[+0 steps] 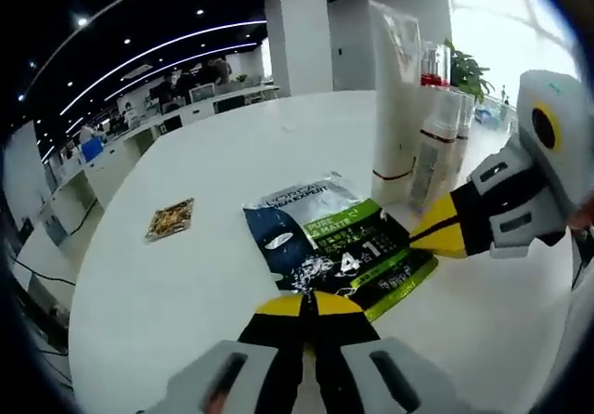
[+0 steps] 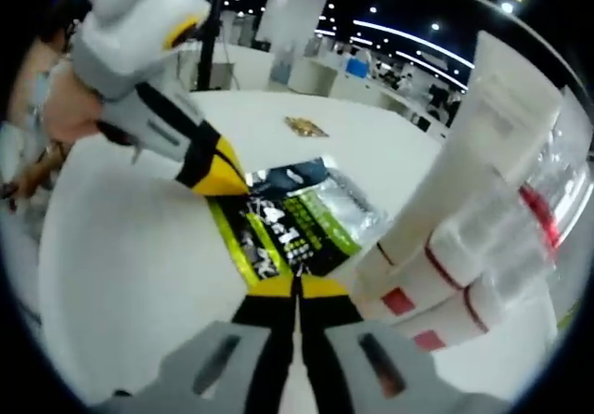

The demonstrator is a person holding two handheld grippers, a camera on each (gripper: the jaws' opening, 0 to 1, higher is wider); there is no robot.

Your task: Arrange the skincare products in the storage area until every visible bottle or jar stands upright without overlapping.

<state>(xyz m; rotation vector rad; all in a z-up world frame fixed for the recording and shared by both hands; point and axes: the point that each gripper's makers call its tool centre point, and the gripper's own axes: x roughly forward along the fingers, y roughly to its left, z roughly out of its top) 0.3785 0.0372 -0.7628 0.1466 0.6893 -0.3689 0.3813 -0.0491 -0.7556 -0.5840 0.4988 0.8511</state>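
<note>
A dark blue and green skincare sachet (image 1: 334, 242) lies in the middle of the round white table (image 1: 186, 312). My left gripper (image 1: 306, 299) is shut, its yellow tips pinching the sachet's near edge. The right gripper (image 1: 425, 236) comes in from the right with its tip on the sachet's other edge. In the right gripper view, my right gripper (image 2: 299, 287) is shut on the sachet (image 2: 302, 219), and the left gripper (image 2: 230, 182) holds its far corner. A tall white tube (image 1: 394, 89) and red-banded white bottles (image 1: 436, 145) stand upright together just behind the sachet.
A small brown packet (image 1: 170, 219) lies alone on the table to the left of the sachet, also seen as the brown packet (image 2: 304, 128). A person's hand (image 2: 70, 108) holds the left gripper. Office desks and a white pillar (image 1: 297, 33) stand beyond the table.
</note>
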